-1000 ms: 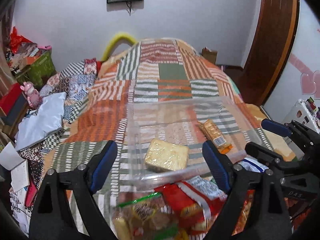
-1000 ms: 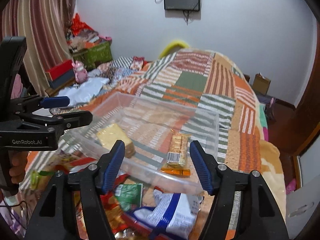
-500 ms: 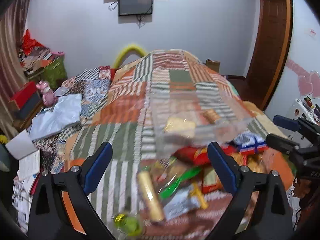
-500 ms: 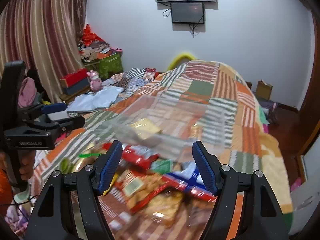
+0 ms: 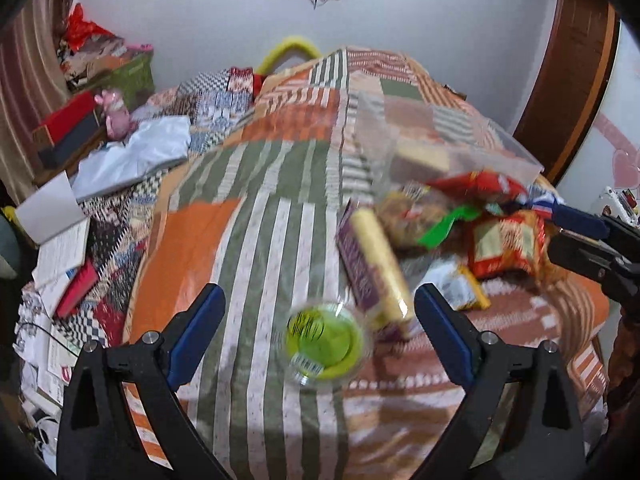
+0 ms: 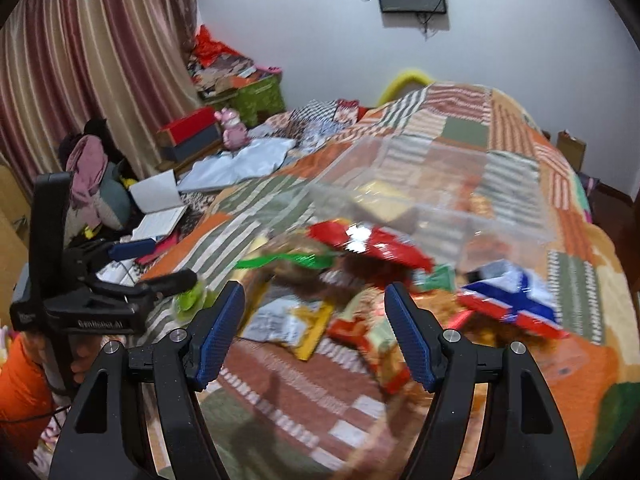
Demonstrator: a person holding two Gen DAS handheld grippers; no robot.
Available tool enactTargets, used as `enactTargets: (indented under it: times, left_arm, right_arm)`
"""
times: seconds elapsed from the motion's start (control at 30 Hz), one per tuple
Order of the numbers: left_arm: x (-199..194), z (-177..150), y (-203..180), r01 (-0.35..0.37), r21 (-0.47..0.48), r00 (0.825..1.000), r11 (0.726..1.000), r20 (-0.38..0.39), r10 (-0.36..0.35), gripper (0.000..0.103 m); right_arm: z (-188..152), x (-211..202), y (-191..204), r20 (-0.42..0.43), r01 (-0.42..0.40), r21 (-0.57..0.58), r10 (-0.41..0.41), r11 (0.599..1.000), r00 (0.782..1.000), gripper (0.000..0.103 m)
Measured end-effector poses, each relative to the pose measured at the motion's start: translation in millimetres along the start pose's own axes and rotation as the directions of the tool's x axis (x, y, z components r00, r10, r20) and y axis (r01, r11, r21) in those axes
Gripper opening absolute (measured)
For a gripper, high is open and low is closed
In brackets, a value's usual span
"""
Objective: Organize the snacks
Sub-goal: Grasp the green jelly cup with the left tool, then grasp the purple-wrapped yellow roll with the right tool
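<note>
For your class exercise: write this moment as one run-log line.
left tongs: open, empty, above green cup | right tongs: open, empty | snack pile: on bed | clear bin: two snacks inside

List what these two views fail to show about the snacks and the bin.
- Snack pile, both views: motion blur; brands unreadable.
- Clear bin, both views: blurred; its contents indistinct.
- Green-lidded cup, left view: label smeared.
- Right view: left gripper partly covers the cup.
</note>
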State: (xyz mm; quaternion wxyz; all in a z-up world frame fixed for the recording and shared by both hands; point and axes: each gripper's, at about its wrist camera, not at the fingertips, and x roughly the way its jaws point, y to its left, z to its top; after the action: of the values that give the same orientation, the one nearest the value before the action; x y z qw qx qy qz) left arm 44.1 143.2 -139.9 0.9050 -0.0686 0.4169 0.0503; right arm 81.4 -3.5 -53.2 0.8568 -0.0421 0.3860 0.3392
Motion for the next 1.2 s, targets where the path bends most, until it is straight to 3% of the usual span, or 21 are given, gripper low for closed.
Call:
enactTargets:
  times: [0.07, 0.27, 0.4, 0.53, 1.2]
  left_arm:
    - [5.4, -7.3, 0.9, 0.011, 0.001, 1.0, 1.0, -0.014, -0.011, 0.096]
    - [15.9, -20.5, 1.8, 0.051, 0.005, 0.998, 0.999, -0.036, -0.051, 0.081]
    - [24.9, -26.8, 6.8, 0.085, -0.01, 0.995, 0.996, -0.058, -0.086, 0.061]
    - [25.1, -28.9, 12.2, 0.113, -0.036, 0.992, 0.993, -0.048, -0.115, 0.06]
    - [13.3, -32.2, 36.1, 0.07, -0.073, 0.997, 0.995, -0.018, -0.072, 0.06]
  right_arm:
    - [-1.7, 9.4, 5.8, -0.016, -0.006, 0.001, 0.006, 1.0, 1.0, 0.069]
    - [-5.5, 32.3, 20.5, -0.066, -0.03, 0.005, 0.03, 1.0, 0.997, 0.065]
    - [-6.5, 42.1, 33.2, -0.093, -0.042, -0.01, 0.041, 0.999, 0.995, 0.059]
    - [-6.7, 53.9, 42.8, -0.121, -0.052, -0.021, 0.049, 0.998, 0.991, 0.05]
    - [-3.5, 109.5, 61.5, -0.219, -0.073, -0.043, 0.062, 0.996, 0.974, 0.031]
